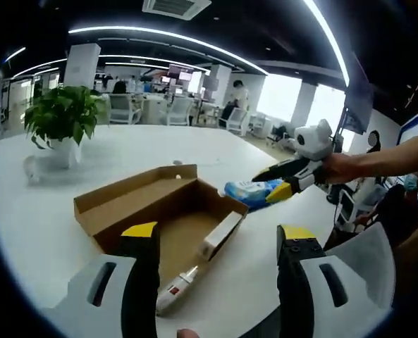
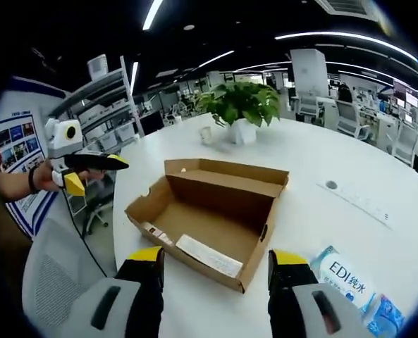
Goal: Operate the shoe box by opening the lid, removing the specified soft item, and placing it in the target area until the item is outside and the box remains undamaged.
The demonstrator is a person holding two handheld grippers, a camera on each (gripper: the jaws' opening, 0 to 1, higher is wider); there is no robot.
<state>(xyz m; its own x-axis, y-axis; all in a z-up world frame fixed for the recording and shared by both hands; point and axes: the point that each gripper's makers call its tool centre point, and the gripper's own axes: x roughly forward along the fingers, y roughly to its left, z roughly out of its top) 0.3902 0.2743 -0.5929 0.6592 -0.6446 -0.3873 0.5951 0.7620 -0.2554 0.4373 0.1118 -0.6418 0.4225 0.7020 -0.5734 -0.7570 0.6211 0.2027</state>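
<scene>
An open brown cardboard shoe box (image 1: 168, 199) (image 2: 210, 203) lies on the white table, its lid folded back. Its inside shows bare cardboard and a white label strip (image 2: 209, 255). A blue soft pack (image 1: 248, 191) (image 2: 350, 280) with printed text lies on the table outside the box. My left gripper (image 1: 218, 232) (image 2: 94, 172) stands open above the box's near end, nothing between its fingers. My right gripper (image 2: 217, 257) (image 1: 271, 183) is open too, with the pack just to the right of it.
A potted plant (image 1: 62, 118) (image 2: 241, 105) and a small white object (image 1: 31, 169) stand on the table's far side. A grey chair (image 2: 50, 282) sits by the table edge, with shelves (image 2: 99, 105) behind. Office desks and chairs fill the background.
</scene>
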